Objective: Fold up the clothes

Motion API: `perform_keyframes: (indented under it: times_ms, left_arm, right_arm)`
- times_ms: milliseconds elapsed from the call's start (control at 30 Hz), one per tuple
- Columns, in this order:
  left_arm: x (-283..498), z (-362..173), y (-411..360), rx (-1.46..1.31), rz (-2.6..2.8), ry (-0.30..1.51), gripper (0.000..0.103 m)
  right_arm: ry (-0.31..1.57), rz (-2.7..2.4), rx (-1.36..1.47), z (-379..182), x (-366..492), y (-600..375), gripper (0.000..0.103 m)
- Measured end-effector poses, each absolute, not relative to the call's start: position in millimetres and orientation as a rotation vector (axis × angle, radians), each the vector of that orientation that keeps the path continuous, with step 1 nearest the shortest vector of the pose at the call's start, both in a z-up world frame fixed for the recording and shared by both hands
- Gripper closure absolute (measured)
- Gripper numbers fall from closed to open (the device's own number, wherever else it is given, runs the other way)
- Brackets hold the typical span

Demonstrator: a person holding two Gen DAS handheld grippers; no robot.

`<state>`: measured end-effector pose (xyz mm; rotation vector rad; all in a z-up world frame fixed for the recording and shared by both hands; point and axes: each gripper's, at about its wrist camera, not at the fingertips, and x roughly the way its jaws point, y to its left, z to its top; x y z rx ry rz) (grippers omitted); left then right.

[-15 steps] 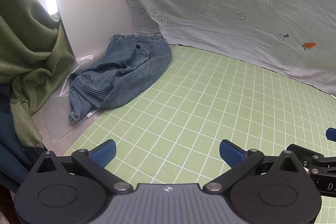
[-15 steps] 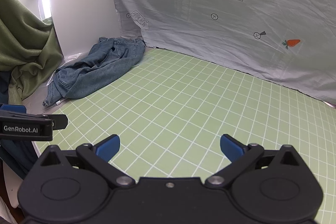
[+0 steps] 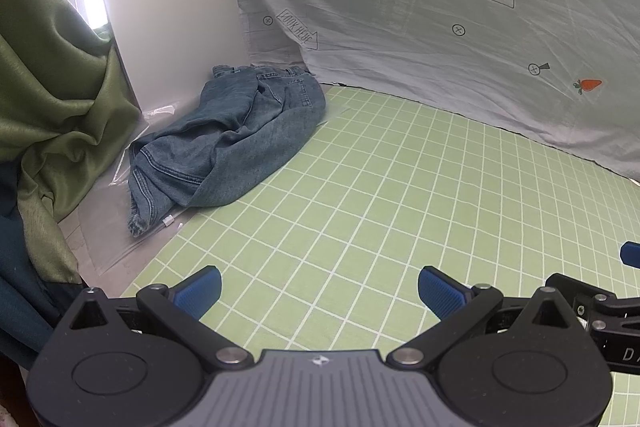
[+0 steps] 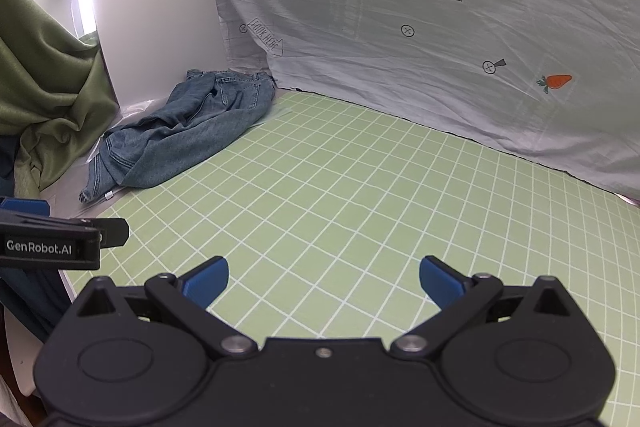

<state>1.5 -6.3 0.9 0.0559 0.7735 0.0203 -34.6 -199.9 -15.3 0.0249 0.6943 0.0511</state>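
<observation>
A crumpled pair of blue jeans [image 3: 236, 139] lies in a heap at the far left corner of the green grid mat [image 3: 380, 195], partly on clear plastic. The right wrist view shows the same jeans [image 4: 188, 131] on the mat [image 4: 360, 187]. My left gripper [image 3: 320, 291] hovers over the near part of the mat, open, with nothing between its blue pads. My right gripper [image 4: 324, 281] is open and empty too, well short of the jeans. Each gripper's body shows at the edge of the other's view.
A pale sheet [image 3: 440, 7] printed with carrots and arrows hangs behind the mat. A white panel [image 3: 168, 11] stands in the left corner, beside a green curtain [image 3: 52, 99]. Dark blue fabric [image 3: 20, 267] hangs at the near left.
</observation>
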Motion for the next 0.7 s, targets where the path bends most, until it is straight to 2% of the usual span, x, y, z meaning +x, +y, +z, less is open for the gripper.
perform_keyframes:
  times_ms: [700]
  left_arm:
    - [-0.3, 0.1, -5.0, 0.058, 0.018, 0.775, 0.000]
  right_arm:
    - [0.692, 0.042, 0.024, -13.9, -37.2, -200.2, 0.000]
